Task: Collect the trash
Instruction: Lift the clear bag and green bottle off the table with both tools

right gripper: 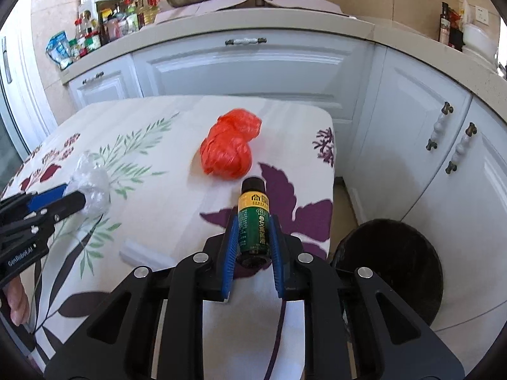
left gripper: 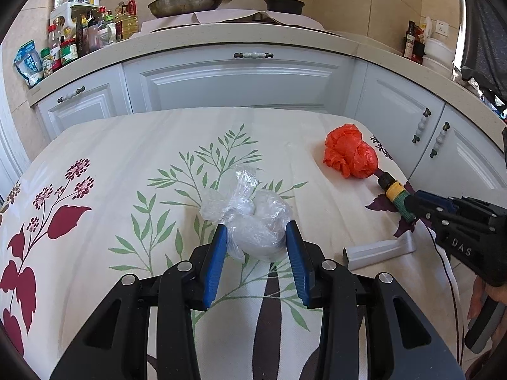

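Note:
A crumpled clear plastic bag (left gripper: 244, 209) lies on the flowered tablecloth (left gripper: 126, 158). My left gripper (left gripper: 256, 226) has its blue pads pressed on both sides of it; the right wrist view shows the same grip (right gripper: 76, 201) at the left. My right gripper (right gripper: 254, 218) is shut on a small green bottle (right gripper: 254, 199) with a yellow band and dark cap, near the table's right edge. The cap points at a bunched red plastic bag (right gripper: 228, 148) just beyond it. In the left wrist view the red bag (left gripper: 350, 153) sits far right with the bottle (left gripper: 394, 191) below it.
A small white carton (left gripper: 377, 251) lies between the two grippers. A black round bin (right gripper: 389, 269) stands on the floor right of the table. White cabinets (left gripper: 228, 79) and a worktop with bottles, a pan and a pot run behind.

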`<state>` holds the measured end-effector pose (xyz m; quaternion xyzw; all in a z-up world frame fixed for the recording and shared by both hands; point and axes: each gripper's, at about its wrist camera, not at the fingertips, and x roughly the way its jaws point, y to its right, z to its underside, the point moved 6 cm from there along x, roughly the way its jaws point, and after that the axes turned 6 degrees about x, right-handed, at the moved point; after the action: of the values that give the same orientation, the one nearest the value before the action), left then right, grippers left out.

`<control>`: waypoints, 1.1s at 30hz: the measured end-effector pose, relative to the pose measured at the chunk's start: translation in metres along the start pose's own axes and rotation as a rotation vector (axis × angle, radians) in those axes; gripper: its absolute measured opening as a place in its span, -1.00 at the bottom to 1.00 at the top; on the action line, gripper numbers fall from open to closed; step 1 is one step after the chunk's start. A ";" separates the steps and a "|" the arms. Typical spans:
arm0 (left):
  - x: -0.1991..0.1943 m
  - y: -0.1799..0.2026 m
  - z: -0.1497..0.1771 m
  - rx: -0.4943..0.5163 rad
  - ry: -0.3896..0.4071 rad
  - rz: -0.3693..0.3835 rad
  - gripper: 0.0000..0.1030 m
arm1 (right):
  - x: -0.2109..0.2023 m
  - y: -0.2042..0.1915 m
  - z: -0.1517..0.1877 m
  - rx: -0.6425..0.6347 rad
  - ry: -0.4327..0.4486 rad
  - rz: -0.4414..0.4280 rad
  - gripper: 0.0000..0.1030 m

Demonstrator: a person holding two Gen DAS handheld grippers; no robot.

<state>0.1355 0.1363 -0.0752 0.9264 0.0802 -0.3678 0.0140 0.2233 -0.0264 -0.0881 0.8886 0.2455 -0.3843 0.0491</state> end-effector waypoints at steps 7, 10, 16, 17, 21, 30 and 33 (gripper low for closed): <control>-0.001 -0.002 0.002 -0.007 -0.003 0.000 -0.25 | 0.009 -0.007 0.001 -0.034 -0.038 0.006 -0.49; 0.000 -0.003 0.004 -0.009 -0.007 -0.003 -0.25 | 0.012 -0.008 0.002 -0.041 -0.047 0.007 -0.48; 0.001 -0.006 0.006 -0.019 -0.009 -0.004 -0.25 | 0.003 -0.004 -0.001 -0.016 -0.004 0.009 -0.53; 0.001 -0.005 0.006 -0.021 -0.007 -0.002 -0.25 | 0.001 -0.003 -0.001 -0.010 0.004 0.006 -0.53; -0.001 -0.002 0.006 -0.017 0.000 0.003 -0.25 | -0.008 -0.001 0.000 0.011 0.037 0.005 -0.54; -0.002 0.005 0.007 -0.006 -0.003 0.015 -0.25 | -0.010 -0.002 0.012 0.013 -0.003 0.000 -0.54; -0.002 0.007 0.007 -0.005 -0.003 0.016 -0.25 | -0.008 -0.002 0.011 0.008 -0.004 0.007 -0.46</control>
<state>0.1305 0.1290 -0.0792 0.9263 0.0734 -0.3691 0.0193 0.2100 -0.0308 -0.0897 0.8889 0.2407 -0.3868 0.0473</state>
